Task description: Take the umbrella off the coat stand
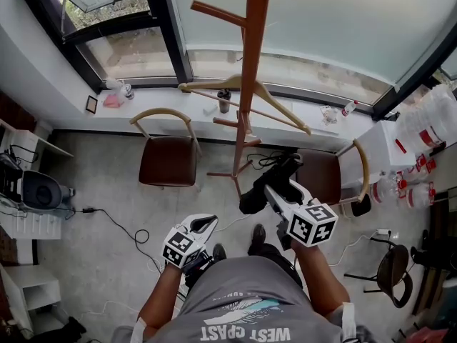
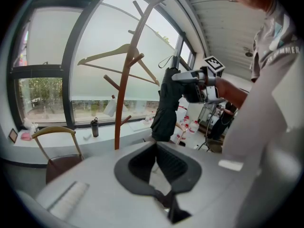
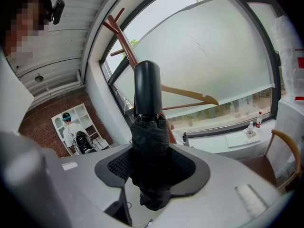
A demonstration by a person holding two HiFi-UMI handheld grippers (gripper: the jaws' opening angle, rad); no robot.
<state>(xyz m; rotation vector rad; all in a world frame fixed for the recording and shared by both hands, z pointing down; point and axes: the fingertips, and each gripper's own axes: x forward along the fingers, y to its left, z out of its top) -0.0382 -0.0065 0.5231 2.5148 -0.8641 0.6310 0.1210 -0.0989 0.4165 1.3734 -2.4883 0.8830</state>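
A tall brown wooden coat stand (image 1: 246, 84) stands in front of the window, with a wooden hanger (image 1: 243, 95) on one of its pegs. My right gripper (image 1: 275, 191) is shut on a folded black umbrella (image 1: 265, 186). In the right gripper view the umbrella (image 3: 148, 141) stands upright between the jaws, its black handle (image 3: 147, 87) on top. In the left gripper view the umbrella (image 2: 167, 106) hangs to the right of the stand (image 2: 124, 80), apart from its pole. My left gripper (image 1: 202, 225) is low by the person's waist, open and empty.
A brown chair (image 1: 168, 156) stands left of the stand and another (image 1: 335, 174) to its right. Bottles line the window sill (image 1: 143, 102). Water bottles (image 1: 421, 170) pile up at the right. Cables (image 1: 128, 231) lie on the floor. A person (image 3: 71, 129) stands by shelves far behind.
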